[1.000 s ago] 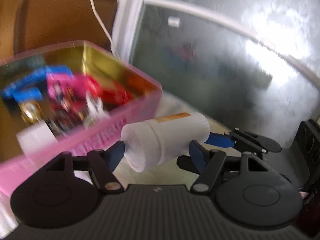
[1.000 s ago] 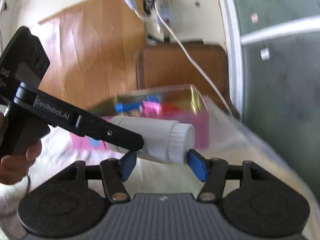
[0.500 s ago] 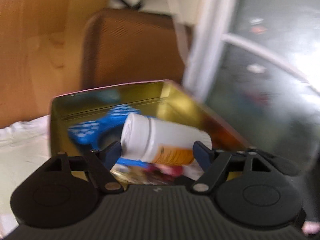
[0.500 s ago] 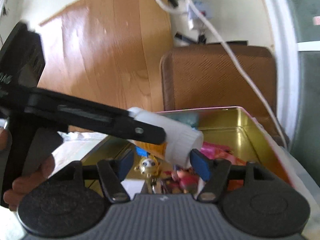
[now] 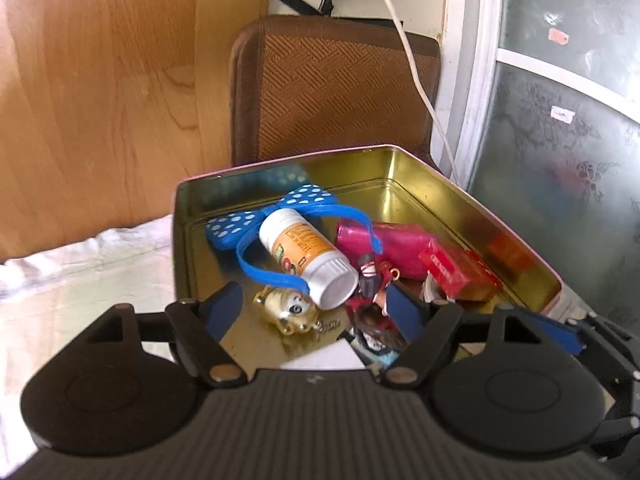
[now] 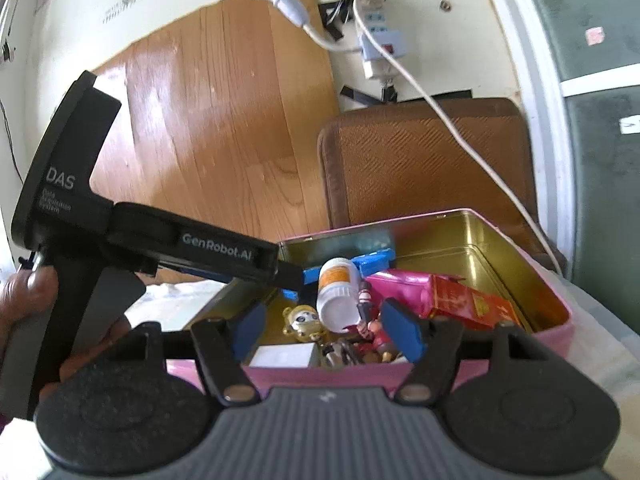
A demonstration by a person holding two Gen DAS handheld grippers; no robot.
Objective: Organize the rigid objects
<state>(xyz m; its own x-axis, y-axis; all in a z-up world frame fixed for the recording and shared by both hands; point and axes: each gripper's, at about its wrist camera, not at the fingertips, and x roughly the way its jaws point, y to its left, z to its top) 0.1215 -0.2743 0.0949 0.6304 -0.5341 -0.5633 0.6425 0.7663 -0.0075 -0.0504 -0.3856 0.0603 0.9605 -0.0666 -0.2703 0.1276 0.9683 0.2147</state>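
Inside the pink-walled, gold-lined rectangular metal tin (image 5: 516, 236), I can see most of what has been gathered so far, so I judge the job well along. Largest among the contents is the magenta foil pouch (image 5: 400, 248) at about two o'clock from the tin's middle, with the red cardboard box (image 5: 460, 276) just beside it towards three o'clock. At eleven o'clock lies the blue plastic bow-shaped band with white dots (image 5: 256, 224). Across that band rests the white plastic pill bottle with an orange label (image 5: 306, 256), on its side, ribbed cap towards me and free of both tools, so I read that piece as delivered. Smaller again, at six o'clock, sit the gold bear-shaped charm (image 5: 286, 310) and the little red-dressed figurine (image 5: 370, 280), touching the bottle's cap.

My left hand-held gripper (image 5: 316, 312) is spread with nothing between its pads, hovering over the near edge of the tin. My right hand-held gripper (image 6: 326, 330) stands apart too, its jaws empty, low over the near wall. A person's hand (image 6: 24, 300) grips the left tool's handle at nine o'clock in the right view.

What remains I cannot tell: the pale cloth-covered surface (image 5: 80, 264) shows no loose item in either view.
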